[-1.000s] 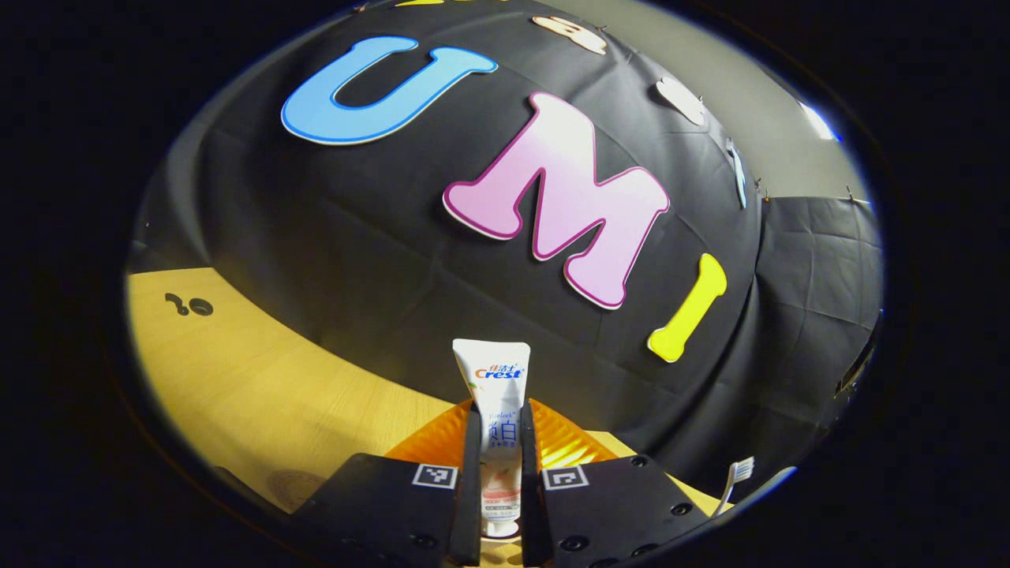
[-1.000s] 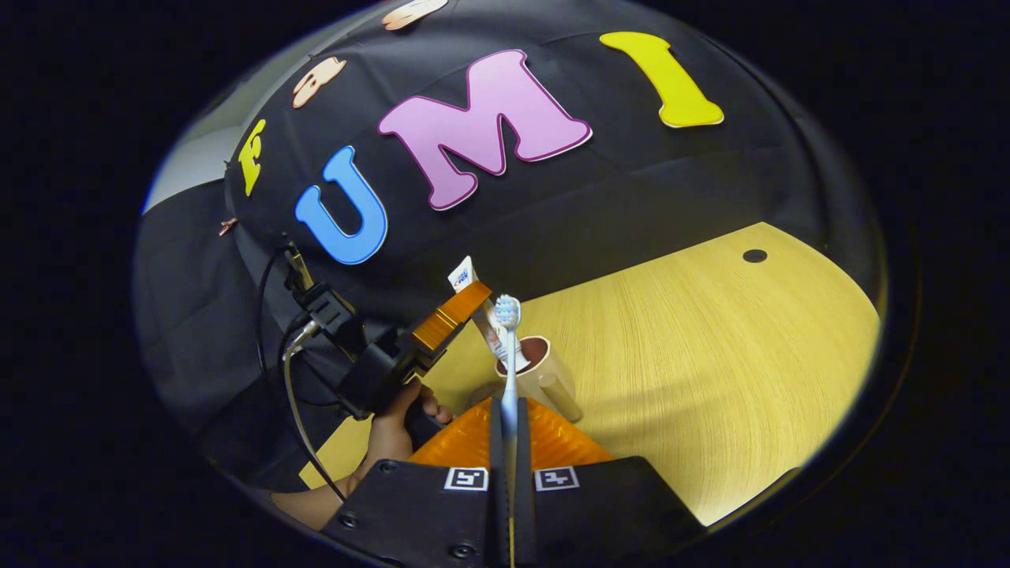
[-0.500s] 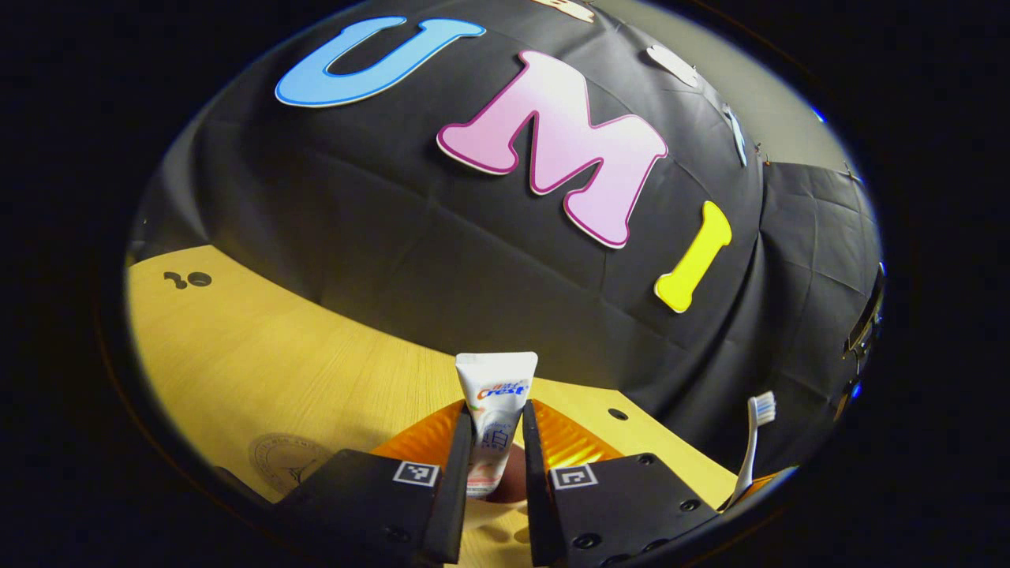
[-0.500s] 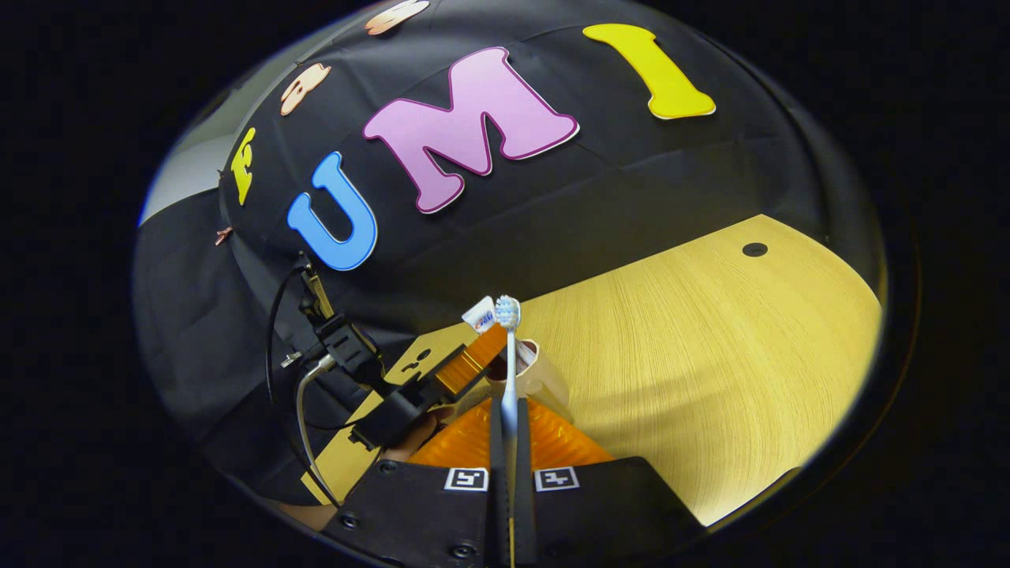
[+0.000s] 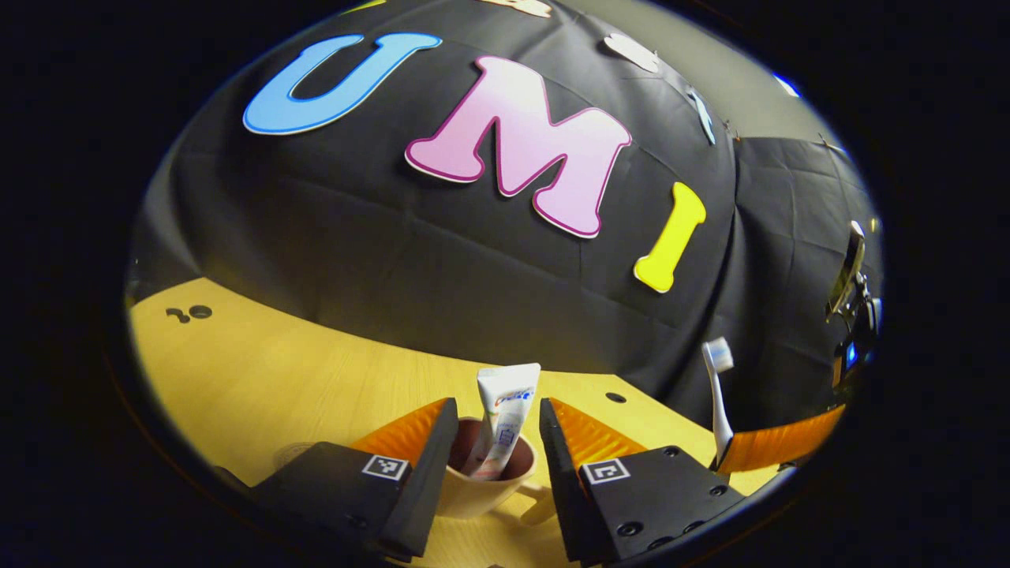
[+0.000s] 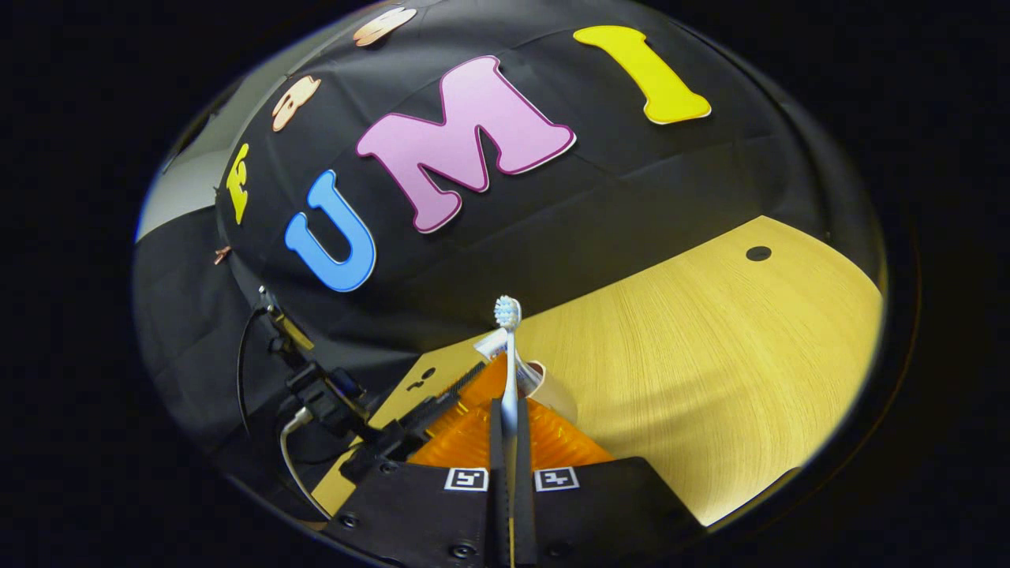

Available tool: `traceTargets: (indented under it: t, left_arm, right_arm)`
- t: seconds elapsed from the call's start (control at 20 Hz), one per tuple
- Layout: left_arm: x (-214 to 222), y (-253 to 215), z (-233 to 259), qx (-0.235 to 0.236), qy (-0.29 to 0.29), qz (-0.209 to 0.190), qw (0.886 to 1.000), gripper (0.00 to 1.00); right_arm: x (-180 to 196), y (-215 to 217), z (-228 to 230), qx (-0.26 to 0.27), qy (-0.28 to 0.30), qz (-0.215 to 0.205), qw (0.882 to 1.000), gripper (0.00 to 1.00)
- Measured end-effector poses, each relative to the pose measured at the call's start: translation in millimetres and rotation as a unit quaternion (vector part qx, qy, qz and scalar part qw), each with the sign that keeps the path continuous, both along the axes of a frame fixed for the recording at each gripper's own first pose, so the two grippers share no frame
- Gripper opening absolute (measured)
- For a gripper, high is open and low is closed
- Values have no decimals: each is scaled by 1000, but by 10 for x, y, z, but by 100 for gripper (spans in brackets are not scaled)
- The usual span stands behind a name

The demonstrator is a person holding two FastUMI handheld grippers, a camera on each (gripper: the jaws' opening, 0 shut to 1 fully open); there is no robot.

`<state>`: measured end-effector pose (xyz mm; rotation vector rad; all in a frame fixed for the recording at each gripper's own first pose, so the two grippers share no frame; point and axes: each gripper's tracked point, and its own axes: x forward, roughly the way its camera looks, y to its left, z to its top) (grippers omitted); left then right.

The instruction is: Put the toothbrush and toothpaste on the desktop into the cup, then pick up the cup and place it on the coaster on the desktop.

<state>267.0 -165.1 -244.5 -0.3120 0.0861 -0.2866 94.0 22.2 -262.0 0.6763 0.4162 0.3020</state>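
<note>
With its fingers spread, the left gripper point(image 5: 489, 473) has let the white toothpaste tube point(image 5: 505, 418) stand inside the beige handled cup point(image 5: 481, 493); the right gripper point(image 6: 509, 473) pinches the white toothbrush point(image 6: 509, 363) nearby, coaster placement pending.

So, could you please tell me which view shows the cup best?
The left gripper view: the cup sits close, its rim, inside and handle visible, with the toothpaste in it. The right gripper view catches part of it behind the toothbrush.

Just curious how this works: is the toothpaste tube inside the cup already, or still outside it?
Inside. In the left gripper view the toothpaste stands leaning in the cup, and the left gripper is open, touching neither.
</note>
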Motion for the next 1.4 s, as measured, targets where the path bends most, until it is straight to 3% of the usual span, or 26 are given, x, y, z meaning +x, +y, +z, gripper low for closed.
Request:
traceTargets:
  t: [0.1,0.15,0.2,0.5,0.7,0.9,1.1,1.2,1.4]
  left_arm:
    - [-134,116,107,14,-16,10,1000,68]
    - [-218,157,124,17,-17,10,1000,77]
    - [-294,215,95,19,-13,13,1000,69]
    - [-799,558,-203,4,38,30,999,69]
    - [-1100,810,-455,4,71,52,996,69]
    - [-1225,990,-658,2,92,72,993,69]
    - [-1183,1037,-779,-7,102,86,991,69]
    - [-1164,1094,-802,-4,101,99,990,69]
    - [-1144,1142,-827,-2,100,109,989,69]
  right_arm:
    - [132,-3,110,14,-14,-9,1000,6]
    - [201,-2,154,20,-22,-13,999,6]
    - [288,1,218,26,-34,-18,999,6]
    - [739,194,635,12,-130,10,991,6]
    - [945,475,767,-33,-188,51,980,7]
    - [1035,736,598,-95,-213,94,968,6]
    - [1068,1002,354,-179,-244,135,944,6]
    - [1134,1051,247,-208,-252,145,934,6]
    - [1195,1061,10,-245,-245,151,926,6]
